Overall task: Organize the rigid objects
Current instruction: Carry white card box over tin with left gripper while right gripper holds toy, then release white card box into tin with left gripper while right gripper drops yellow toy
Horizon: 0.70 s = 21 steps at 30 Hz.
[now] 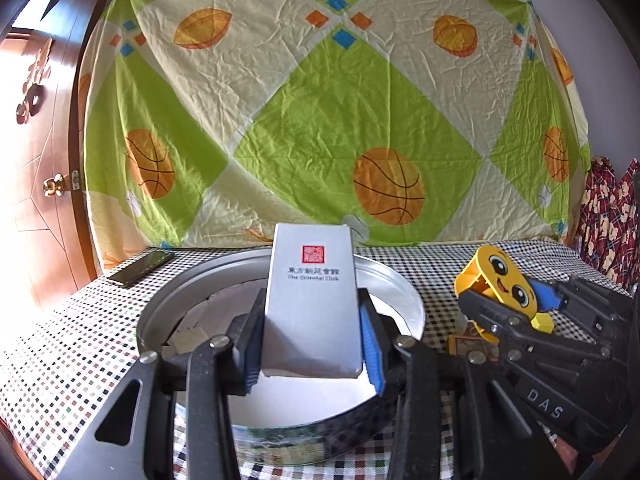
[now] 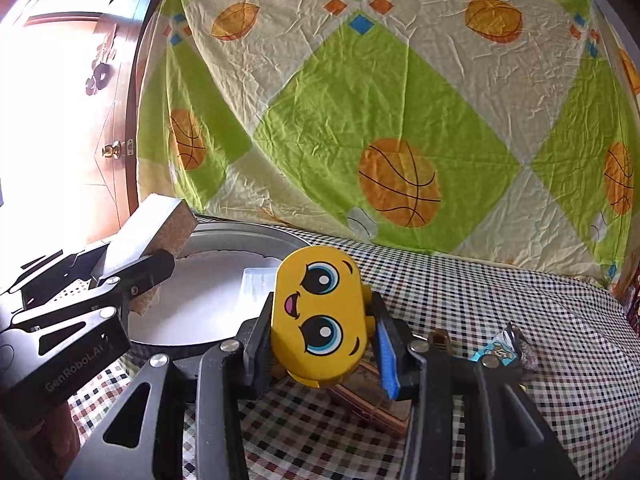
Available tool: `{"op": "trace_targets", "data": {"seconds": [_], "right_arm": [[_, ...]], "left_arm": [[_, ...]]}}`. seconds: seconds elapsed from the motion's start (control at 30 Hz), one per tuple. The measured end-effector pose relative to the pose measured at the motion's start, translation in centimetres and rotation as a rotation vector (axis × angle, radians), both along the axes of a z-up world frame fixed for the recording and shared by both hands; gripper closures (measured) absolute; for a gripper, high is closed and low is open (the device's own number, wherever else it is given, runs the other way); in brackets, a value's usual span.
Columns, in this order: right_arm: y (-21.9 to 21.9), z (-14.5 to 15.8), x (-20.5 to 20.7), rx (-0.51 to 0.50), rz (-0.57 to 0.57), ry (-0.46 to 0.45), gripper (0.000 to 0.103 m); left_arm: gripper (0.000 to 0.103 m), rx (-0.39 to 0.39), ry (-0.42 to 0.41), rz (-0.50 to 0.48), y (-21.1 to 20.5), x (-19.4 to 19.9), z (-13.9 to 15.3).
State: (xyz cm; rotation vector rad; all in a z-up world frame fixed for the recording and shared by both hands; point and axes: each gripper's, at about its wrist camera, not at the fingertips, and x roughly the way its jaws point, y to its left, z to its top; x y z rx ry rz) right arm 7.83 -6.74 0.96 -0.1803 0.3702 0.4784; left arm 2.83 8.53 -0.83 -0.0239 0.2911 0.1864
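Left gripper (image 1: pixel 312 344): fingers clamped on a silver Oriental Club box (image 1: pixel 314 300), held upright over the round metal tin (image 1: pixel 396 280).
Right gripper (image 2: pixel 324 344): fingers closed on a yellow cartoon-face toy (image 2: pixel 320 316), held just beside the tin on the checkered tablecloth (image 2: pixel 500 300).
Step in hand: apparently carrying both items to the tin.
Next move: likely lower the box inside, loosen the fingers, then bring the toy across.
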Motion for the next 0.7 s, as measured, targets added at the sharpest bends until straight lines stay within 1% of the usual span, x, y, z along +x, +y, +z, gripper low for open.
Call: {"op": "trace_targets", "data": {"seconds": [0.7], "right_arm": [[3.4,-0.2,-0.4,-0.024,0.066,-0.001,0.058]], "left_arm": [[0.063,-0.029,0.002,0.046,3.2,-0.5,0.0]]}}
